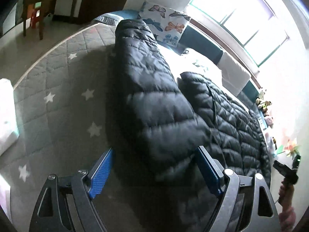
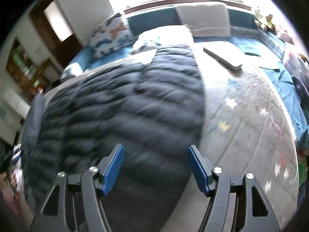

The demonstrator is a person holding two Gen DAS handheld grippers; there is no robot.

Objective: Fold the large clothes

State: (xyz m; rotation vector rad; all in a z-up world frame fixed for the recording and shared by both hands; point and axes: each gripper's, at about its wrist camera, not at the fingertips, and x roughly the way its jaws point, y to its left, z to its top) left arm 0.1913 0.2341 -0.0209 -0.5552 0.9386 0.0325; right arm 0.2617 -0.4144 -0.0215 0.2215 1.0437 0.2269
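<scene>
A large black quilted down jacket [image 1: 164, 106] lies spread on a grey star-patterned quilt [image 1: 58, 96] on the bed. In the left wrist view one long puffy part, likely a sleeve, runs from near my fingers toward the pillows, with the body [image 1: 231, 119] to its right. My left gripper [image 1: 154, 152] is open, its blue pads straddling the near end of that part without pinching it. In the right wrist view the jacket [image 2: 125, 106] fills the left and middle, blurred. My right gripper [image 2: 155, 148] is open above the jacket's near edge, holding nothing.
A butterfly-print pillow [image 1: 166, 23] and white pillows [image 2: 204, 19] lie at the head of the bed under a bright window [image 1: 241, 15]. A flat book-like object [image 2: 224, 58] lies on the quilt at right. Stuffed toys [image 1: 264, 102] line the far side. The other hand-held gripper [image 1: 287, 170] shows at right.
</scene>
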